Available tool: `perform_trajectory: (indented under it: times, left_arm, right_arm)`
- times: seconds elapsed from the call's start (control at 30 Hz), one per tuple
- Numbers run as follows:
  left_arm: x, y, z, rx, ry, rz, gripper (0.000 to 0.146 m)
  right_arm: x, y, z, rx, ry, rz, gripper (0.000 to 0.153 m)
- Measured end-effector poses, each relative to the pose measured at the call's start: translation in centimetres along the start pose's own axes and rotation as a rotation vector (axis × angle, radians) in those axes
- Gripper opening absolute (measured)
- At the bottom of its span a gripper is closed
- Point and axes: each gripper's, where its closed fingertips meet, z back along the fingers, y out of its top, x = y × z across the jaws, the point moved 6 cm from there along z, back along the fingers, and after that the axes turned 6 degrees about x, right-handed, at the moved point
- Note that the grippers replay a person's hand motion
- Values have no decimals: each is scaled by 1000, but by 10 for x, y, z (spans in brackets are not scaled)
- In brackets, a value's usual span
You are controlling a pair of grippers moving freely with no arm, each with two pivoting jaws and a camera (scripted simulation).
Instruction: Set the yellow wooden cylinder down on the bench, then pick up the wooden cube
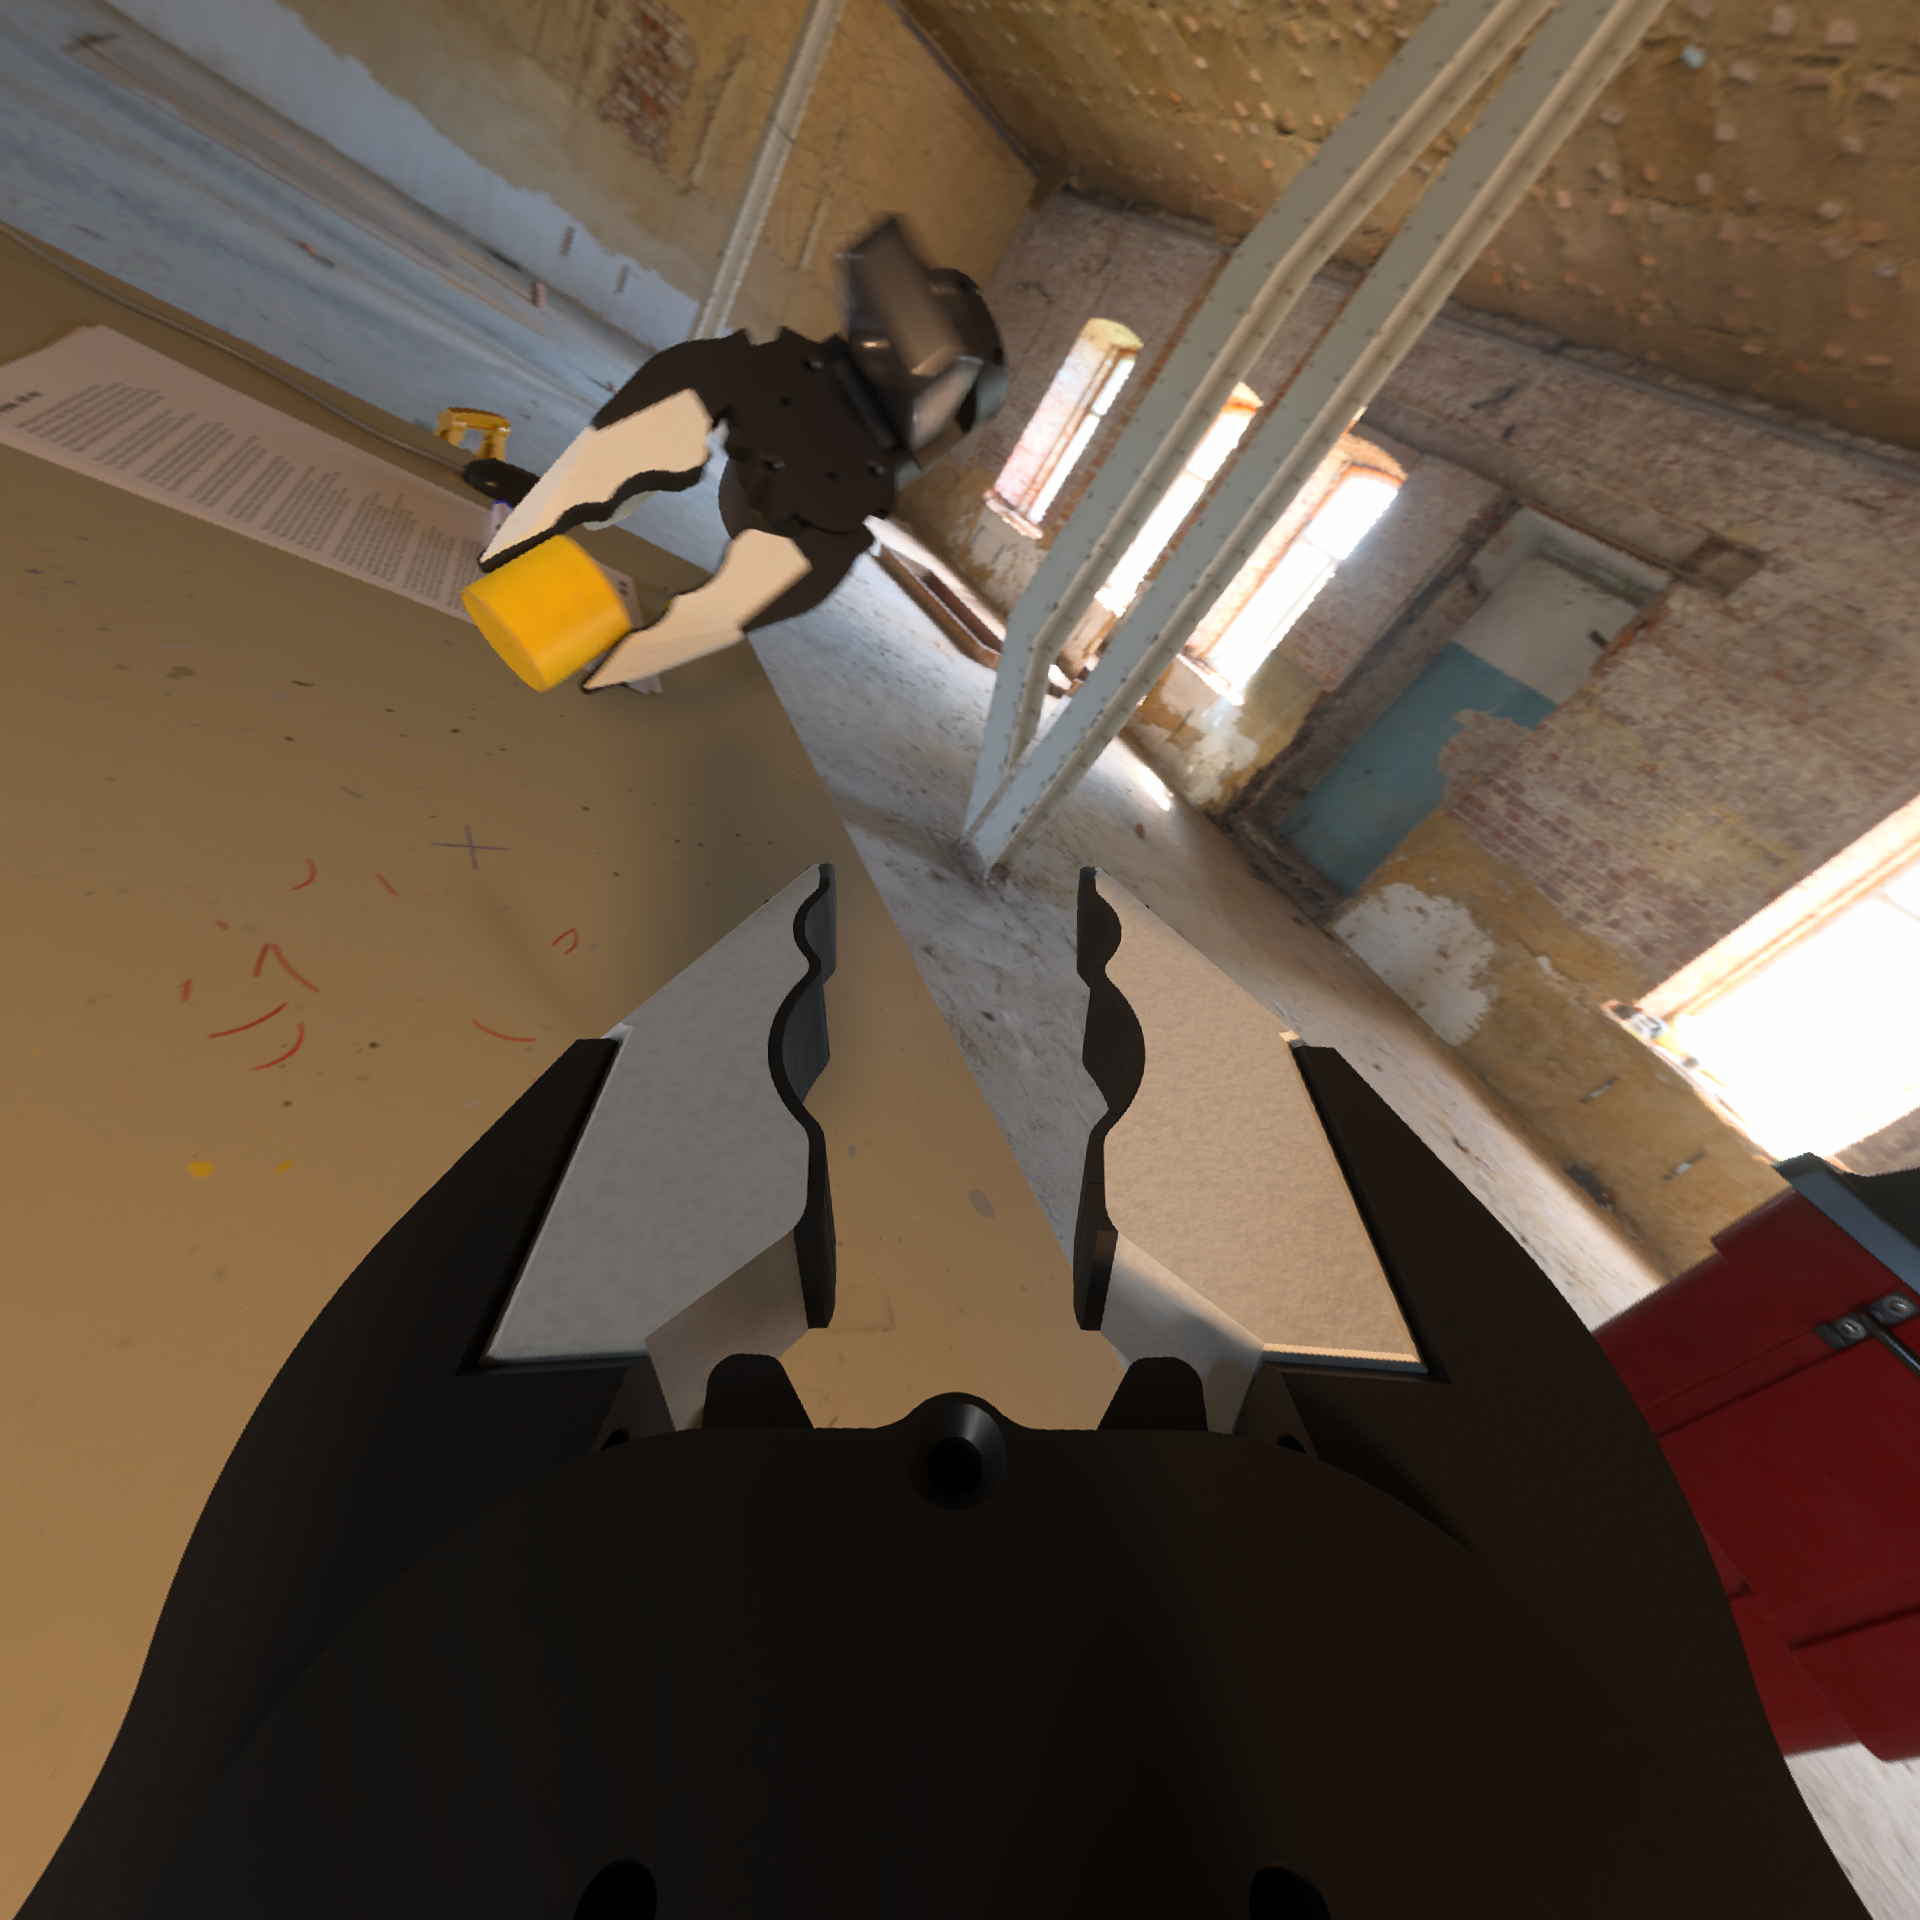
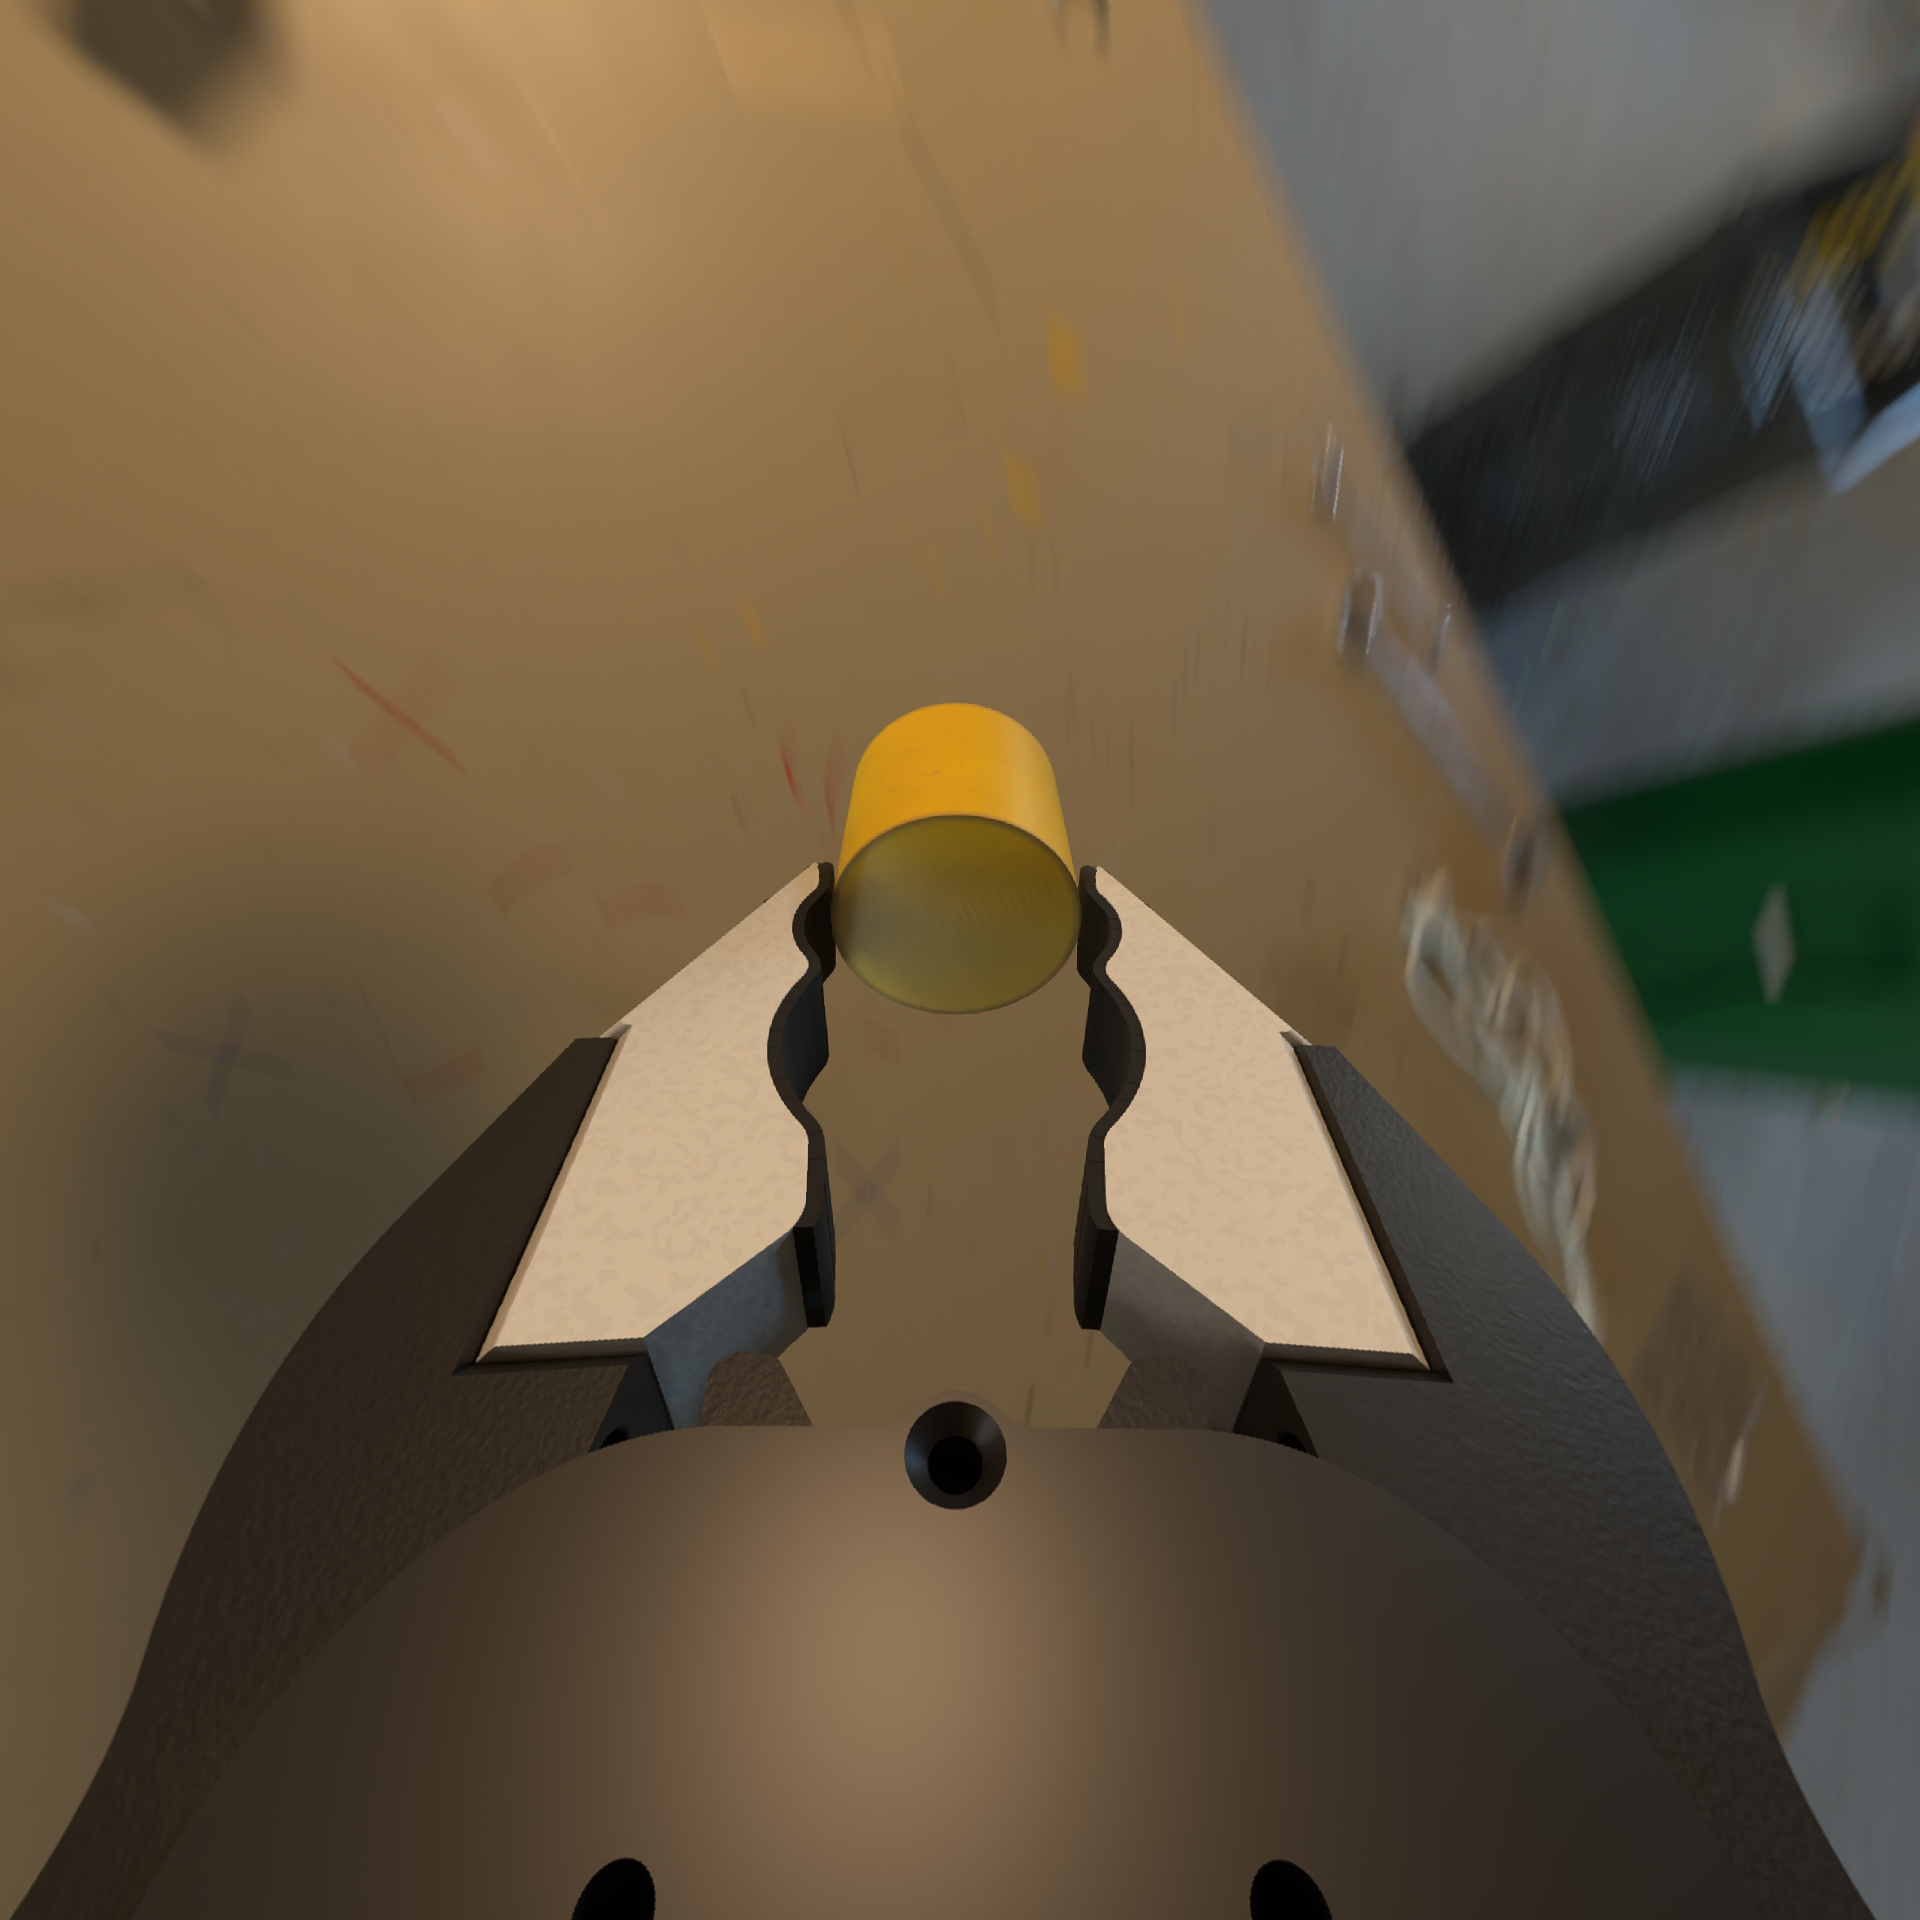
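Step in hand, as I judge it: the first one, setting down. My right tongs (image 2: pixel 954 904) grip the short yellow wooden cylinder (image 2: pixel 956 862) at the very fingertips (image 2: pixel 816 904), one tip on each side of its curved wall, with the deeper notches of the fingers empty. From the left wrist view the same right tongs (image 1: pixel 566 613) hang over the tan, paint-flecked desk (image 1: pixel 312 831) with the cylinder (image 1: pixel 545 613) pinched between the tips. I cannot tell whether it is touching the desk or a little above it.

Orientation: the cylinder's long axis runs roughly along the line of the right tongs' fingers. One flat end face looks back at the right wrist camera; the other end points onward toward the desk surface, tilted to it rather than square. It is a stubby piece (barely longer than wide), so it should stand well on an end face.

Left tongs (image 1: pixel 954 914): parted to a moderate gap, holding nothing, aimed past the desk's edge toward the room.

The right wrist view is smeared around the cylinder, so I take the tongs to be in motion.

Next move, my judgement: square the far end face to the desk, lower until it bears, then part the tips and back off straight.

The wooden cube: I cannot pick it out with any confidence in either view. A white printed sheet (image 1: pixel 208 457) lies on the desk well beyond the cylinder.
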Motion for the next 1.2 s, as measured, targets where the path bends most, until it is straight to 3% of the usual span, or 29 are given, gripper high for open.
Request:
perform_trajectory:
  times: [0.1, 0.17, 0.27, 0.37, 0.5, 0.73, 0.9, 1.07, 1.2]
  left_arm:
    - [1, 0, 10, -26, 66, -9, 44]
    - [3, 0, 16, -59, 124, -18, 44]
    - [11, 4, 26, -50, 174, -47, 40]
    - [24, 12, 34, 25, 141, -93, 30]
    - [32, 11, 43, -4, 198, -113, 31]
    - [29, -1, 78, -140, 570, -142, 39]
    - [16, -34, 126, -357, 907, -9, 40]
    - [-4, -73, 140, -597, 846, 5, 42]
    - [-23, -98, 138, -755, 846, 134, 50]
  right_arm:
    - [29, -84, -16, -420, 17, -245, 47]
    - [36, -127, -32, -600, 101, -393, 47]
    - [41, -165, -55, -700, 177, -476, 47]
    - [43, -182, -66, -780, 167, -503, 47]
    - [46, -201, -70, -883, 134, -542, 47]
    - [49, -200, -71, -853, 125, -563, 47]
    - [60, -182, -62, -744, 43, -526, 58]
    - [63, -166, -60, -672, 14, -486, 58]
    - [62, -164, -61, -669, 18, -473, 58]
